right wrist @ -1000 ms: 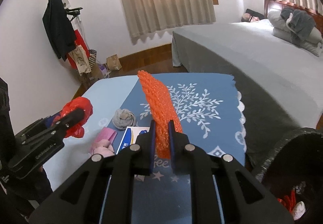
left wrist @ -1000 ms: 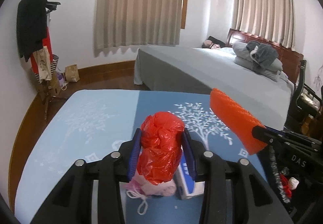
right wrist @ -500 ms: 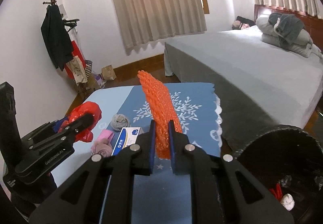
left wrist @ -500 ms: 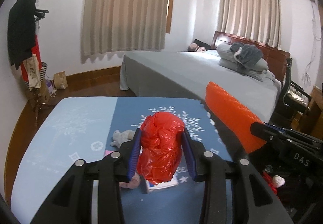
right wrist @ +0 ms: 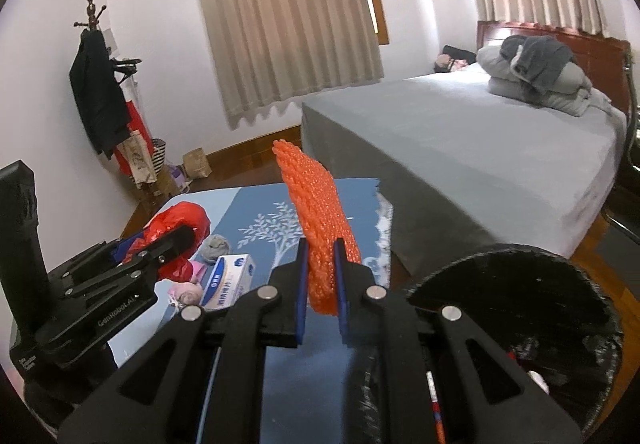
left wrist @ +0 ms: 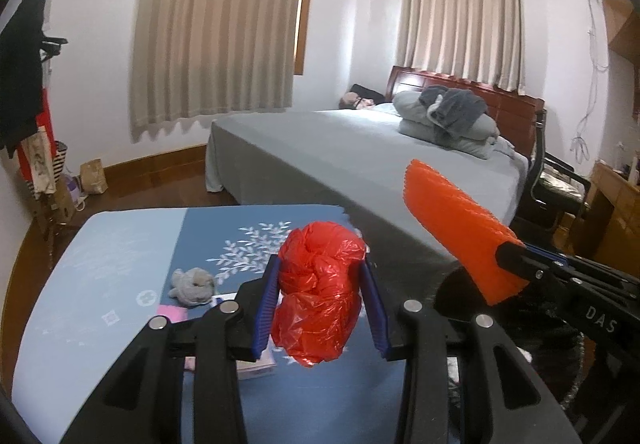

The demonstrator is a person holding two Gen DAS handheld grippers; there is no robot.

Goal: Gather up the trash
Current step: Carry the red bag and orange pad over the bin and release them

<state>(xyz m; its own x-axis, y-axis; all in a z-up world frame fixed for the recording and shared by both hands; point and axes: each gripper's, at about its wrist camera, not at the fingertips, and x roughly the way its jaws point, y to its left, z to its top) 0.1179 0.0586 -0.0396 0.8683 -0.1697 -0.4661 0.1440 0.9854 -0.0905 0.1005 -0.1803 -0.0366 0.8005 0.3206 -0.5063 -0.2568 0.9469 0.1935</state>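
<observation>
My left gripper [left wrist: 320, 284] is shut on a crumpled red plastic bag [left wrist: 320, 292] and holds it above the blue table [left wrist: 100, 284]. The bag also shows in the right wrist view [right wrist: 180, 232]. My right gripper [right wrist: 322, 264] is shut on an orange foam net sleeve [right wrist: 316, 212], which sticks up and forward; the sleeve also shows in the left wrist view [left wrist: 460, 232]. A black-lined trash bin [right wrist: 520, 308] stands to the right, just below the right gripper, with some scraps inside.
On the table lie a grey sock ball [left wrist: 192, 284], a pink item [right wrist: 188, 290] and a white-blue box [right wrist: 228, 280]. A grey bed [left wrist: 360, 152] stands behind the table. A coat rack [right wrist: 100, 84] is at the left wall, a chair [left wrist: 560, 184] at the right.
Both grippers have lifted and drawn back to the right with their loads. The table items now sit lower and further off, and the bin has come closer under the right gripper.
</observation>
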